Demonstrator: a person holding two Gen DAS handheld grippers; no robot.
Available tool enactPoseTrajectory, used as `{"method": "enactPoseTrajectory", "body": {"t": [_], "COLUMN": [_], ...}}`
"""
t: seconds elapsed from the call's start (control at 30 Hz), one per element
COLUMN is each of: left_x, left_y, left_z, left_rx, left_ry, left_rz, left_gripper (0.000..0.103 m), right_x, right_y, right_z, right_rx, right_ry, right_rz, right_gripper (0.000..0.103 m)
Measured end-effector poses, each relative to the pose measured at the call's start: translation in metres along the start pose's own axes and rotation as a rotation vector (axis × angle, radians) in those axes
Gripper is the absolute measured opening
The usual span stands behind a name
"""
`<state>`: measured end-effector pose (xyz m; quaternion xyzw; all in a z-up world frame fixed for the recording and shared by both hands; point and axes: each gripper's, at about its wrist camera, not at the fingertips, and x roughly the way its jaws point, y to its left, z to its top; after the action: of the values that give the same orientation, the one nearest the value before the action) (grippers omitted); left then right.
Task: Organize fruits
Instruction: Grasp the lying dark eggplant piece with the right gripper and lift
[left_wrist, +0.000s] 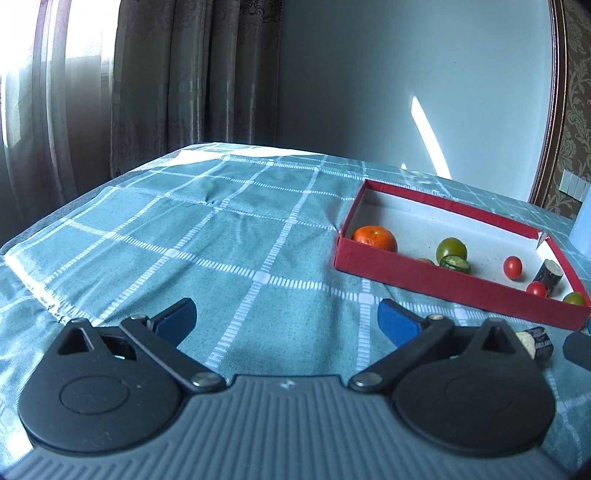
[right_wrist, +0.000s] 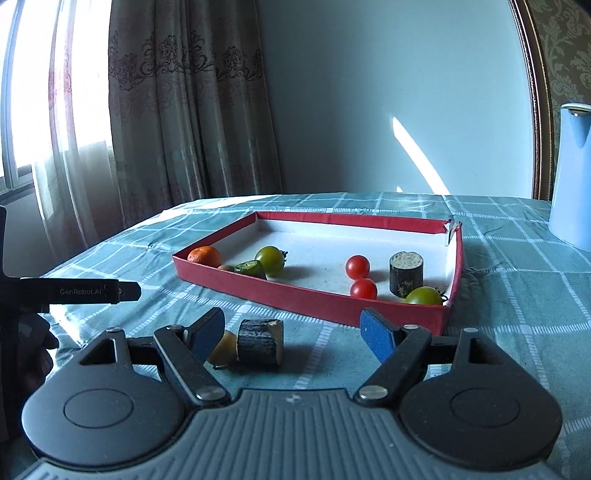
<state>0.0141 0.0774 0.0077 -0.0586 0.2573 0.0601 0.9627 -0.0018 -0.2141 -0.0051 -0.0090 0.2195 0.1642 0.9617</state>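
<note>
— So, where does the sorting stand?

— Most of it is in the red box (right_wrist: 317, 295) on the table (right_wrist: 517, 295): a mandarin (right_wrist: 204, 254), two green tomatoes (right_wrist: 270, 259) (right_wrist: 424, 295), two cherry tomatoes (right_wrist: 357, 266) (right_wrist: 364, 288), a cucumber slice (right_wrist: 251, 267) and an upright dark cut chunk (right_wrist: 406, 273), eggplant by its skin.

— And what is outside?

— Another eggplant chunk (right_wrist: 259, 341) lies on its side on the checked cloth, just in front of the box's near wall. A small yellowish piece (right_wrist: 223, 345) sits touching it on its left; I cannot tell what it is.

— The grippers?

— The right gripper (right_wrist: 293, 334) hangs low over the cloth with its jaws spread and nothing between them; the loose chunk lies in the gap, nearer the left finger. The left gripper (left_wrist: 286, 319) also has its jaws spread and empty, over bare cloth left of the box.

— So which step is this?

— I judge it the approach to the loose chunk.

— What does the next move call for?

— Probably centring the right jaws on the chunk, closing across its round skin rather than its cut faces, then lifting it clear of the wall. The yellowish piece is close enough to get pinched along or nudged away.
</note>
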Motion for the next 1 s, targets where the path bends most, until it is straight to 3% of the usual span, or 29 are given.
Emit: {"method": "enactPoseTrajectory", "body": {"t": [0.17,0.37,0.8,1.0], "left_x": [0.0,-0.001,0.0,0.0], "left_y": [0.001,0.001,0.0,0.001], "left_z": [0.0,0.0,0.001,0.0], "left_rx": [-0.009,-0.007,-0.008,-0.009], "left_ry": [0.002,-0.004,0.001,0.001], "left_rz": [-0.017,-0.024,-0.029,-0.029], "left_gripper": [0.103,0.103,0.103,0.103], "right_x": [0.008,0.021,0.036,0.034], "right_y": [0.01,0.014,0.02,0.012], "right_z": [0.001,0.001,0.006,0.005], "right_rx": [-0.031,-0.038,-0.02,0.054], "right_ry": [0.039,0.089,0.119,0.124], "right_rz": [-0.023,-0.06,-0.05,0.007], "right_gripper": [0.081,0.067,0.059,0.038]}}
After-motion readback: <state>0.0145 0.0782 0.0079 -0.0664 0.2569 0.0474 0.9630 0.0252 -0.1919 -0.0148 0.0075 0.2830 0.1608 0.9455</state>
